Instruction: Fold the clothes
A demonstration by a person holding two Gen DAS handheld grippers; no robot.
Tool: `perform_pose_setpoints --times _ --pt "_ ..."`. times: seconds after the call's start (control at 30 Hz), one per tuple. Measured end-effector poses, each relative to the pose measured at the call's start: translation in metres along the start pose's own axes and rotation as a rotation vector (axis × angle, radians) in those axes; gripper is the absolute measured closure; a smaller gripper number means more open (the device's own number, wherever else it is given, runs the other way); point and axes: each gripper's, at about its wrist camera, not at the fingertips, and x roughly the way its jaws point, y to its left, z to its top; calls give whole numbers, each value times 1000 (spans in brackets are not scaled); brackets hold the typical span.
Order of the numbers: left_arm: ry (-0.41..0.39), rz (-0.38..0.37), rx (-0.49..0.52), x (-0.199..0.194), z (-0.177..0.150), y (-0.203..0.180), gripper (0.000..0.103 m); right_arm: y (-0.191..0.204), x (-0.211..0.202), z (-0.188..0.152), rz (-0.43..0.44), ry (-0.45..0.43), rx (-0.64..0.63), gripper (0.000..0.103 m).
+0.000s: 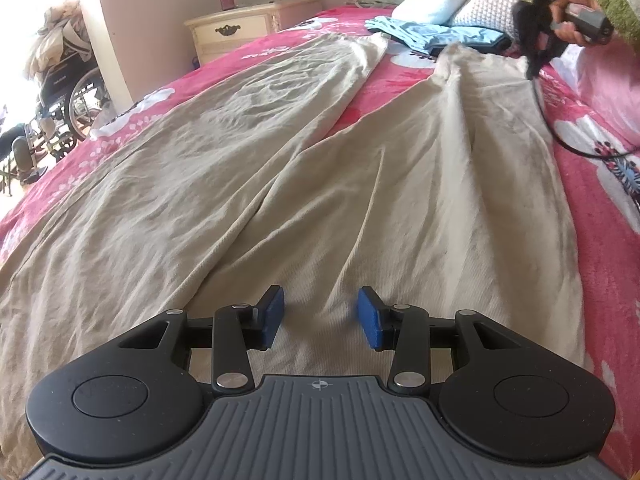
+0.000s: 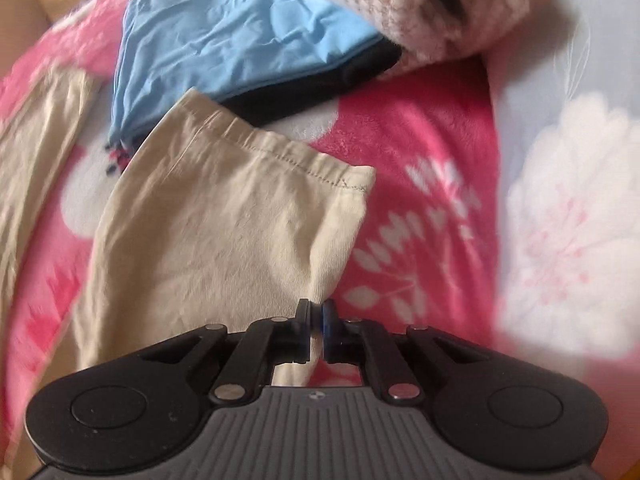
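Observation:
Beige trousers (image 1: 280,184) lie spread on a pink flowered blanket (image 1: 600,240), their two legs running away from me toward the far end of the bed. My left gripper (image 1: 322,316) hovers over the wide waist end, open, its blue pads (image 1: 370,316) apart with only flat cloth beneath them. At the far end, a hand (image 1: 576,20) holds my right gripper (image 1: 534,68) over the right leg. In the right wrist view, that gripper (image 2: 318,314) is shut on the side edge of the trouser leg (image 2: 224,224), just short of the stitched hem (image 2: 280,156).
A folded blue garment (image 2: 224,40) on a black one (image 2: 320,92) lies just beyond the hem, with a knitted sweater (image 2: 420,8) and a white pillow (image 1: 432,8) behind. A black cable (image 1: 560,132) trails across the blanket. A cream nightstand (image 1: 240,28) and a wheelchair (image 1: 68,92) stand beside the bed.

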Motion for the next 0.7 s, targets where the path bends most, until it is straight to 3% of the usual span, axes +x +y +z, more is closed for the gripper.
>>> perform_pose_setpoints --times 0.33,0.4,0.43,0.53,0.57,0.63,0.7 --pt "-1 12 21 -1 -2 -1 62 -14 29 1 -132 56 -38 99" --pt "-1 14 29 0 -1 -1 62 -14 30 4 -185 25 -55 95" --pt "-1 15 30 -1 -1 -1 62 -13 28 5 -223 -1 -67 88" --pt "-9 17 23 -5 0 0 62 -11 13 8 -370 -104 -111 86" --pt "-18 19 19 -9 0 0 62 -8 6 8 -381 -138 -126 84" --pt "-62 -6 16 -22 0 -1 62 5 -15 2 -225 -198 -166 84" --pt "-133 -85 14 -42 -1 -4 61 20 -35 -6 -60 -246 -216 84"
